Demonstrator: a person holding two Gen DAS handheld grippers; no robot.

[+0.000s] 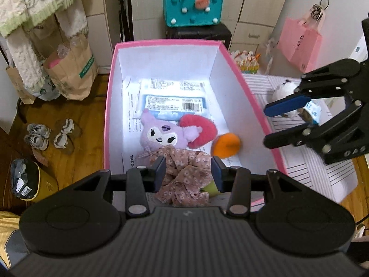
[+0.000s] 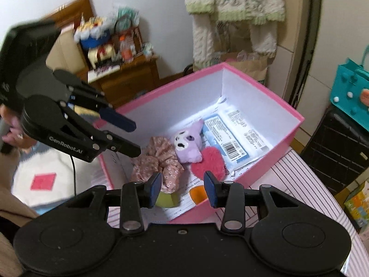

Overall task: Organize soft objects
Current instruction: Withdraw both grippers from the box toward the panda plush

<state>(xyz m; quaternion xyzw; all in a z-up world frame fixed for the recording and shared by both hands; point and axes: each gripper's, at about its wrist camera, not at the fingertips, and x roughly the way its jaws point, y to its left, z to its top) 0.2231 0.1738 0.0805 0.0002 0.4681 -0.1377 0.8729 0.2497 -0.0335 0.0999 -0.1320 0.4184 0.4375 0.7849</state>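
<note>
A pink box (image 1: 108,120) with a white inside holds a purple plush (image 1: 161,136), a red fuzzy heart (image 1: 203,130), an orange soft piece (image 1: 227,146), a floral scrunchie (image 1: 186,177) and a yellow-green piece (image 1: 211,188). My left gripper (image 1: 188,173) is open above the scrunchie at the box's near end, its fingers either side of it and apart from it. My right gripper (image 2: 182,188) is open and empty over the box's near edge (image 2: 203,210). In the left wrist view the right gripper (image 1: 267,124) hangs just right of the box, over a small white plush (image 1: 282,91).
Wipe packs (image 1: 173,101) and papers lie on the box floor. The box stands on a striped cloth (image 1: 306,173). A teal bag (image 1: 192,5) sits on a black case behind, a pink bag (image 1: 299,43) at right. Paper bags (image 1: 69,69) and shoes (image 1: 50,136) are on the wooden floor at left.
</note>
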